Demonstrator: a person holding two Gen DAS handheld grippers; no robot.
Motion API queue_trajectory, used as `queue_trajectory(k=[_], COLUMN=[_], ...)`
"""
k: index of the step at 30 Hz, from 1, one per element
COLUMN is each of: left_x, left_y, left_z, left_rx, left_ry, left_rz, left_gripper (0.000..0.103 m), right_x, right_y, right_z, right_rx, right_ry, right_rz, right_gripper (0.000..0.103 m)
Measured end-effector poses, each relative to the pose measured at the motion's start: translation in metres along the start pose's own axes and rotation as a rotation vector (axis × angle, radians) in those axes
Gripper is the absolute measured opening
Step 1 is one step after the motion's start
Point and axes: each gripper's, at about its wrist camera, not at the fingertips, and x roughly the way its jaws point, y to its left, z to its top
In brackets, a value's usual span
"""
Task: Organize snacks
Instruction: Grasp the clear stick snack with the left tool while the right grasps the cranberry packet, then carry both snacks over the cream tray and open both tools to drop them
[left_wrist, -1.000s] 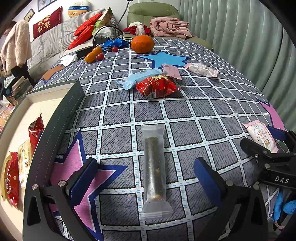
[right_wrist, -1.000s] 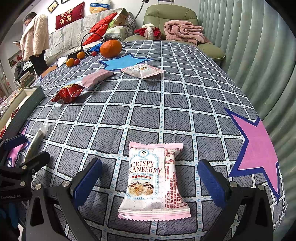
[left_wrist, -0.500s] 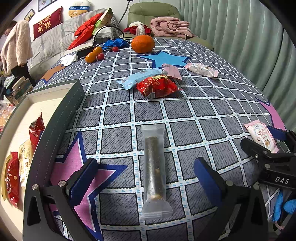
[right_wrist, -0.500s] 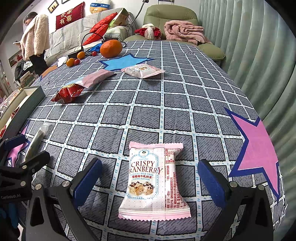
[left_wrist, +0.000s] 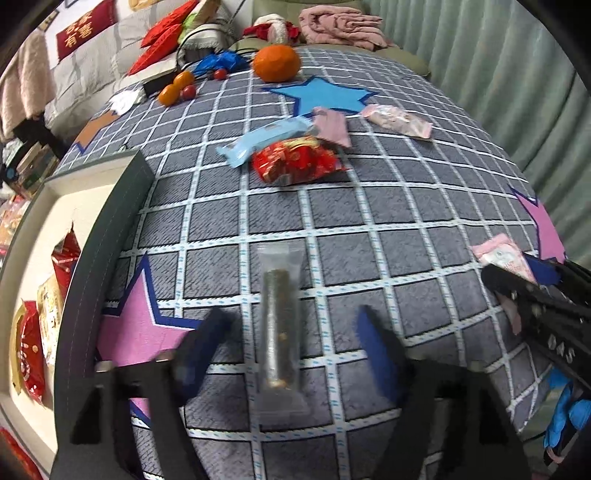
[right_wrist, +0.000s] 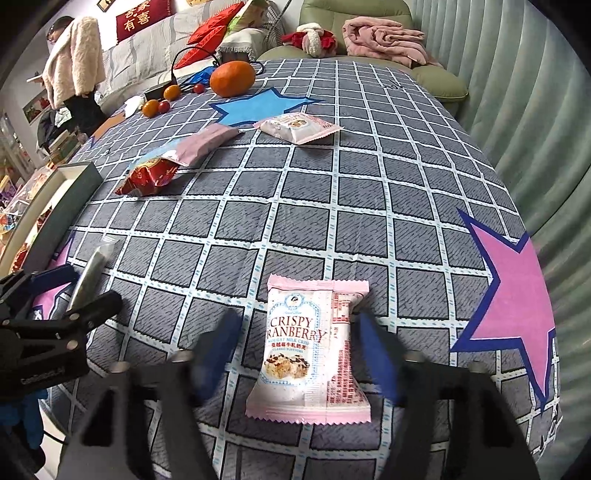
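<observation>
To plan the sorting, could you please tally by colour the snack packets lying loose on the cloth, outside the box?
Pink packets: 3
Red packet: 1
Blue packet: 1
Clear packet: 1
Total: 6

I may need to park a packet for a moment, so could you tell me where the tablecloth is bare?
Bare: the squares between the red packet and the cranberry packet, and rightward to the pink star. Crowded: around the orange.
</observation>
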Motion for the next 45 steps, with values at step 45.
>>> queue_trajectory(k=[45], left_x=[-0.112], left_y=[0.145], left_z=[0.002], left_rx=[-0.18], left_ry=[-0.29], left_rz=[-0.048], left_gripper=[0.017], right_x=[-0.028], right_y=[0.16], right_z=[0.067], right_rx=[-0.183], right_ry=[-0.006], right_rz=[0.244], right_gripper=[0.041])
